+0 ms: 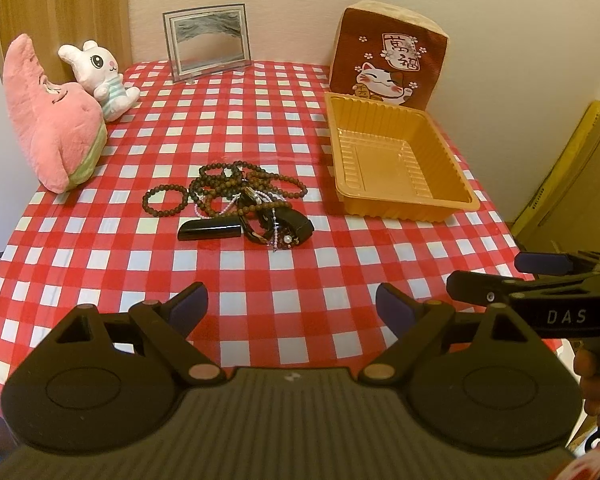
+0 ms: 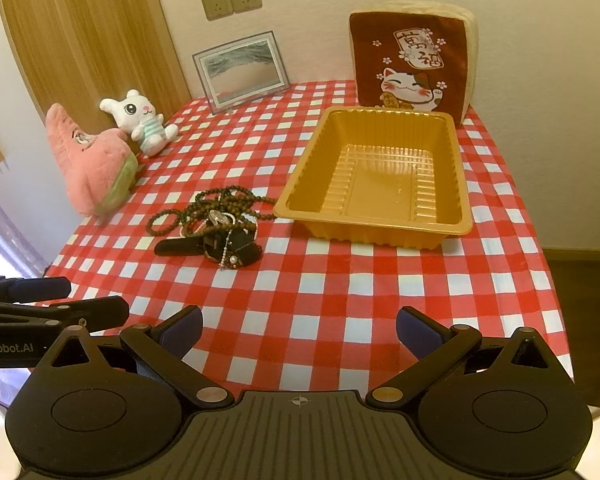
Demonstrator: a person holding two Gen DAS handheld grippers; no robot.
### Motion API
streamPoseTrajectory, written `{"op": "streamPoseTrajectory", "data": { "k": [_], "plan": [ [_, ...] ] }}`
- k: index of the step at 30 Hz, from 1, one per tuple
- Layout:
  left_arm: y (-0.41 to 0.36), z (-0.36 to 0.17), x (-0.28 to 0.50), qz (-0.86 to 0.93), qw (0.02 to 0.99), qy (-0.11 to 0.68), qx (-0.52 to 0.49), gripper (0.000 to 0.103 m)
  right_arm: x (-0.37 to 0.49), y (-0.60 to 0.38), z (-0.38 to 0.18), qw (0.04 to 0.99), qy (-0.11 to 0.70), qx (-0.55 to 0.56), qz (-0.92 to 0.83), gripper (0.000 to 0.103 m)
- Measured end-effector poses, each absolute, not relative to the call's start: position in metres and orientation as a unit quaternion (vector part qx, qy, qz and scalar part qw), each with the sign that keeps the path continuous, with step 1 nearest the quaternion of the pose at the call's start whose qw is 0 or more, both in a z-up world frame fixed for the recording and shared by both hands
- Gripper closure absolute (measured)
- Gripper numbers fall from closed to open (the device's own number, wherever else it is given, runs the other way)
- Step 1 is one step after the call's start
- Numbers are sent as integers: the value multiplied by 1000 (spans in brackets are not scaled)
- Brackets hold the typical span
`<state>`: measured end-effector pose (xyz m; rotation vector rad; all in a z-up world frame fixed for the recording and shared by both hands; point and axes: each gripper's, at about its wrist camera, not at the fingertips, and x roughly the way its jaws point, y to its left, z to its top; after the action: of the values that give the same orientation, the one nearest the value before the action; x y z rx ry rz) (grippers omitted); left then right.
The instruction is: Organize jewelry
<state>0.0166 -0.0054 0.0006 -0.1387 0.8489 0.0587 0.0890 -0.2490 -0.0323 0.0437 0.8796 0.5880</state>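
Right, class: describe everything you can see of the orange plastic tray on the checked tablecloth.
The orange plastic tray is rectangular and fairly deep, with a flat rolled rim, sloping ribbed walls and a glossy, slightly see-through floor. It looks like thin moulded plastic. It sits upright and empty on the red-and-white checked tablecloth, right of the jewelry pile and just in front of the lucky-cat cushion. A strand of brown beads reaches its left wall; whether they touch is unclear. Neither gripper touches it.

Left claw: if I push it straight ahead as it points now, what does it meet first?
Probably the jewelry pile; the open left claw faces bare checked tablecloth first. Its height above the cloth is unclear.
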Motion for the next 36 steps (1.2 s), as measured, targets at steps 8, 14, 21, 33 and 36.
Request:
{"op": "streamPoseTrajectory", "data": {
  "k": [8,14,21,33,36],
  "plan": [
    [-8,0,23,27,909,411,-68,13,87,-247,-33,864,419,21,279,0],
    [-8,1,22,27,909,411,-68,13,86,-244,-33,865,419,22,277,0],
    [-10,-2,29,25,907,415,-74,13,91,-249,-34,869,413,46,270,0],
    [26,-29,35,42,918,392,-37,13,122,-288,-43,897,362,122,223,22],
    [33,-37,44,50,919,390,-39,13,129,-298,-55,898,362,142,206,25]
  ]
}}
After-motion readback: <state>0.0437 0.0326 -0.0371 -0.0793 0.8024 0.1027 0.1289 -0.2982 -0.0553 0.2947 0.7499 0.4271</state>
